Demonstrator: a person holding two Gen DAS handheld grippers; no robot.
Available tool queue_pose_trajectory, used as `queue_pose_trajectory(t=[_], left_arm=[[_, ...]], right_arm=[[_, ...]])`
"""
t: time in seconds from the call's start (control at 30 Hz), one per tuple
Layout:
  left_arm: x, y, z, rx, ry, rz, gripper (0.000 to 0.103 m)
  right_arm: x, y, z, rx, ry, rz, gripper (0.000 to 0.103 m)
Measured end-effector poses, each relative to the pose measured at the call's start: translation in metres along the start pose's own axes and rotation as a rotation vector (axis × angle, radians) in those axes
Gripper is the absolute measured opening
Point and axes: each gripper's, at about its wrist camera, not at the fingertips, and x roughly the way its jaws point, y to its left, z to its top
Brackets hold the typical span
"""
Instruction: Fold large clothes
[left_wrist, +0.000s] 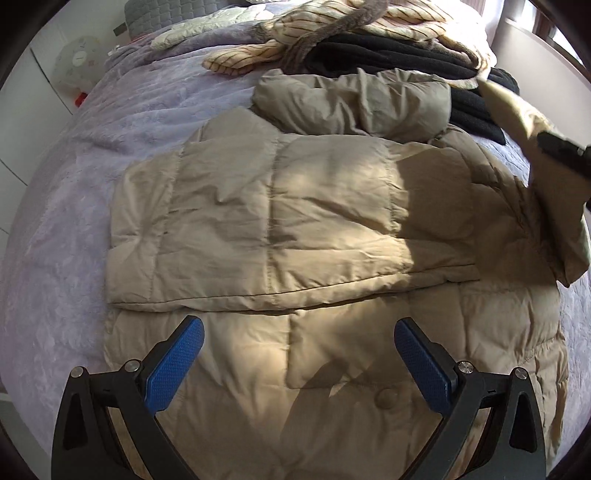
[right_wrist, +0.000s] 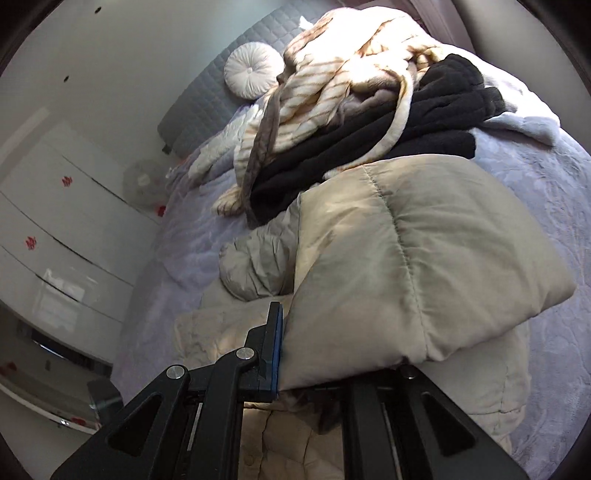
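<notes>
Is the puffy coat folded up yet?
Not yet. One side of the beige coat already lies folded across its middle. The right tool is shut on the other side, lifted off the bed. The open left tool waits. The final folds remain.

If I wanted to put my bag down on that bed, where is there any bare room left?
Bare lilac bedspread runs along the quilted beige puffer jacket toward the white cupboards, and another strip lies on its other side. The far end is crowded: a black fleece under a cream striped blanket, beside a round white cushion.
</notes>
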Motion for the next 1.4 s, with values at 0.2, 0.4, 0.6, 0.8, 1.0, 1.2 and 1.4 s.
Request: queue_pose_trajectory(t=[0.2, 0.4, 0.6, 0.8, 1.0, 1.2, 1.4], left_arm=[[0.009, 0.037, -0.002, -0.047, -0.013, 0.016, 0.103], [0.014, 0.043, 0.0, -0.077, -0.029, -0.061, 0.103], [0.013, 0.05, 0.013, -0.101, -0.064, -0.163, 0.103], [0.007, 0.081, 0.027, -0.214, -0.117, -0.403, 0.103], [0.007, 0.114, 0.032, -0.362, -0.144, -0.58, 0.103], [0.02, 0.124, 0.032, -0.432, -0.104, -0.699, 0.103], [0.04, 0.106, 0.038, -0.387, -0.047, -0.701, 0.103]], right_arm=[[0.064, -0.021, -0.035, 0.119, 0.148, -0.051, 0.011], [0.024, -0.039, -0.041, 0.226, 0.08, -0.063, 0.056], [-0.008, -0.068, -0.023, 0.388, -0.05, -0.112, 0.044], [0.01, -0.008, 0.0, 0.137, -0.062, -0.086, 0.009], [0.064, 0.088, -0.014, -0.2, 0.088, -0.015, 0.01], [0.103, 0.097, -0.054, -0.251, 0.296, -0.074, 0.058], [0.034, -0.007, -0.067, 0.075, 0.286, -0.087, 0.06]])
